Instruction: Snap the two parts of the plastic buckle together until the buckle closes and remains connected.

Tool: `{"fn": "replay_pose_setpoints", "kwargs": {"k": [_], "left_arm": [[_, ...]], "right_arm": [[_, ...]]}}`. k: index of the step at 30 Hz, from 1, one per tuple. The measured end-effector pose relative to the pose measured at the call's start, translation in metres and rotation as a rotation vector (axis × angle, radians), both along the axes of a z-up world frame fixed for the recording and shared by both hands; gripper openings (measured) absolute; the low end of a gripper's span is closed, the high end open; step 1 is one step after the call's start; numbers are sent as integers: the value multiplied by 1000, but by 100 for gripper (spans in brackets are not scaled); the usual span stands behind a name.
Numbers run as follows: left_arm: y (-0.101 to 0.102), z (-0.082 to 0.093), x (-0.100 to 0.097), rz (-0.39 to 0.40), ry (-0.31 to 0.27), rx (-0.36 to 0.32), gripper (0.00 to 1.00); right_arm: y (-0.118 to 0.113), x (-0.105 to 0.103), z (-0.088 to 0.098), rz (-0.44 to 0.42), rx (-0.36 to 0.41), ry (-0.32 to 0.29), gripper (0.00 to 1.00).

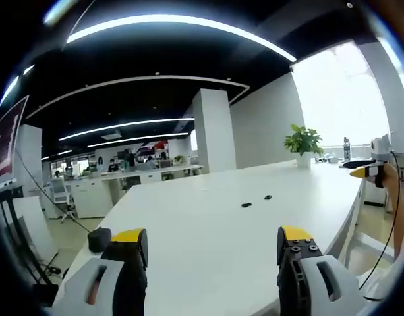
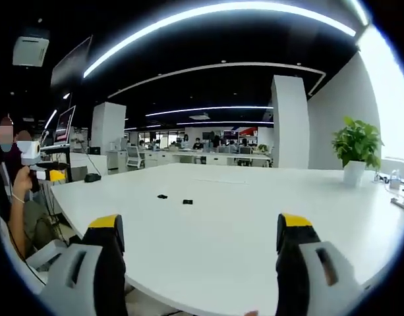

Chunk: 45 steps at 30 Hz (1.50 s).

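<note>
**Both grippers held back from the bench, buckle halves waiting apart**

The white bench (image 1: 208,224) takes up most of the scene in both views, a broad pale surface reaching toward the office behind it. Its bare expanse suits the task: the two black buckle parts sit out in the open near the middle, easy to keep in sight from either side.

In the left gripper view, the first buckle part (image 1: 246,205) and the second buckle part (image 1: 268,197) lie near each other but not touching, well ahead of the jaws. The right gripper view shows the same pair from the opposite side, one piece (image 2: 162,196) and the other (image 2: 187,201), again separate and flat on the surface. They are too small to tell which is the pronged half and which the socket.

A potted plant (image 1: 303,143) stands on the far part of the bench, well clear of the buckle, and a small dark object (image 1: 99,238) sits at the near edge beside the left jaws.

The left gripper (image 1: 215,247) is level and pointed across the bench, its yellow-tipped jaws spread wide and holding nothing. The right gripper (image 2: 202,234) is posed alike, jaws released and empty, aimed at the parts from the other side. Judging from this, the task has not begun: each half must first be picked up.
</note>
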<state>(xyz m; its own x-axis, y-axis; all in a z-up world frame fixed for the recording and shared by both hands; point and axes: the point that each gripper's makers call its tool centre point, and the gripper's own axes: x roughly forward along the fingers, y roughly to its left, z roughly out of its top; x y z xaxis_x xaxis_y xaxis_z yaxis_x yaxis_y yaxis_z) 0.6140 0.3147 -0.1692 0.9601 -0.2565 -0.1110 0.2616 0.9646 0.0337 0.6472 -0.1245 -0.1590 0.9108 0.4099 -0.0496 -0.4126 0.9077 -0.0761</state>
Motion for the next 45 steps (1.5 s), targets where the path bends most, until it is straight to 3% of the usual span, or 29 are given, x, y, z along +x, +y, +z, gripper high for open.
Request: {"fn": "replay_pose_setpoints", "kwargs": {"k": [17,26,45], "left_arm": [[0,2,-1,2,-7,-1,82],[-4,4,3,-6,-11,3,82],[-20,-8,11,-49,13,2,82]], "right_arm": [[0,3,7,9,14,-19,97],[4,13,20,24,33,-49,97],[11,67,6,53,63,-25,97]]}}
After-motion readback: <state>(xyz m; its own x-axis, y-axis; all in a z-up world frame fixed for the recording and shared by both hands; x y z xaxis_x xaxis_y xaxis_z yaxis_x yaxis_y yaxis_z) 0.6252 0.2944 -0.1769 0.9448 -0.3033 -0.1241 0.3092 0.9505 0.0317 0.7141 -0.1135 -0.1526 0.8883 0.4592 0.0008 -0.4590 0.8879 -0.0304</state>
